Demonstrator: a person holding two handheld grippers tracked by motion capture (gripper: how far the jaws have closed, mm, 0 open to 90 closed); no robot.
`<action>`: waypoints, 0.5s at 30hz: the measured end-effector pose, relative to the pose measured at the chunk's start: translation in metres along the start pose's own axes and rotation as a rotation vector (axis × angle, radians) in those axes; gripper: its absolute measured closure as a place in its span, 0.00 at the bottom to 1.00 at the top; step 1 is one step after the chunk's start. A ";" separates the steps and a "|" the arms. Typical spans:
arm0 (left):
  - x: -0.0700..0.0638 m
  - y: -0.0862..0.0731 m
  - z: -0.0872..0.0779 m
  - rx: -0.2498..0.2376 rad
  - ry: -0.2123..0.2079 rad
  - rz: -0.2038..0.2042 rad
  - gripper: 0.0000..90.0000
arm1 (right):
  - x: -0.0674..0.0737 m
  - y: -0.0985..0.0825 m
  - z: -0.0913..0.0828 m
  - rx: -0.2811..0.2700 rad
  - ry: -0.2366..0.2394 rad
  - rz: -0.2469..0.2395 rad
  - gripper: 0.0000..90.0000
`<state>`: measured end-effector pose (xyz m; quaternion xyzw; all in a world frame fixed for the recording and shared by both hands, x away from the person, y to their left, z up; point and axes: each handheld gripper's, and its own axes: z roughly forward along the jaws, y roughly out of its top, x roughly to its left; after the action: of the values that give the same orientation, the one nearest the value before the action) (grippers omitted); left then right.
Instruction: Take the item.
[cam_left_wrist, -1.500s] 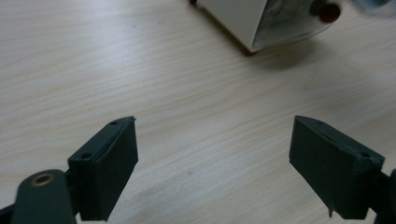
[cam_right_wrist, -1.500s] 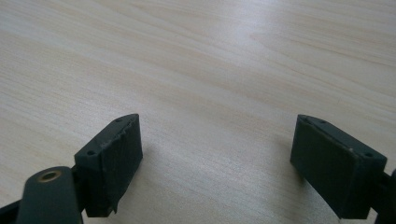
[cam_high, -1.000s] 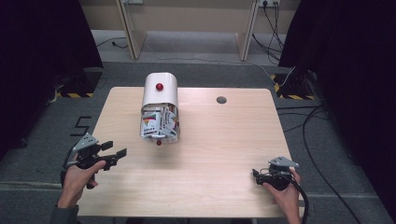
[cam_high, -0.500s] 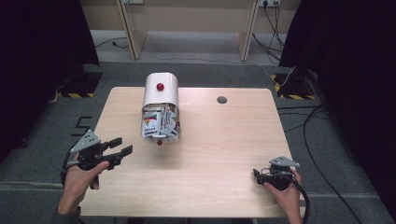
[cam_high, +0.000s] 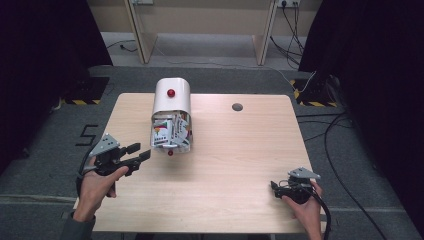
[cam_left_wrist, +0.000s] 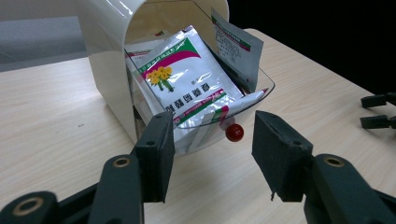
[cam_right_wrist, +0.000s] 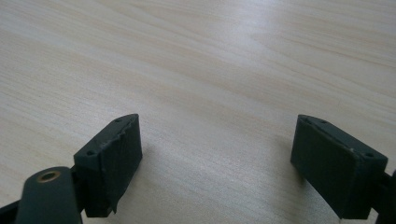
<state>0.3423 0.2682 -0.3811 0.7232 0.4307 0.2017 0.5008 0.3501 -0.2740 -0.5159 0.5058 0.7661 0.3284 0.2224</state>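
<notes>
A: From the high view, the left tool sits just short of the white bin lying mid-desk; the right tool rests open, empty, well apart.

B: In the left gripper view its jaws, just narrowing, hold nothing. Centre them on the red knob beneath the clear flap, then squeeze gently.

A: The right gripper view shows bare wood between wide jaws.

A large "5" is marked on the grey floor left of the counter. The front packet in the cream box bears yellow flowers and a line of white characters too blurred to read; the rear packet's small print is unreadable
</notes>
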 end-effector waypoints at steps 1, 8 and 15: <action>-0.002 0.003 0.002 -0.001 -0.002 0.005 0.55 | 0.000 0.000 0.000 0.000 0.000 0.000 0.19; -0.015 0.018 0.007 -0.005 -0.019 0.028 0.57 | 0.000 0.000 0.000 0.000 0.000 -0.001 0.19; -0.029 0.034 0.021 0.011 -0.044 0.041 0.61 | 0.000 0.000 0.000 0.000 0.001 0.000 0.19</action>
<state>0.3559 0.2284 -0.3549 0.7390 0.4057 0.1935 0.5018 0.3501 -0.2740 -0.5158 0.5058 0.7662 0.3285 0.2219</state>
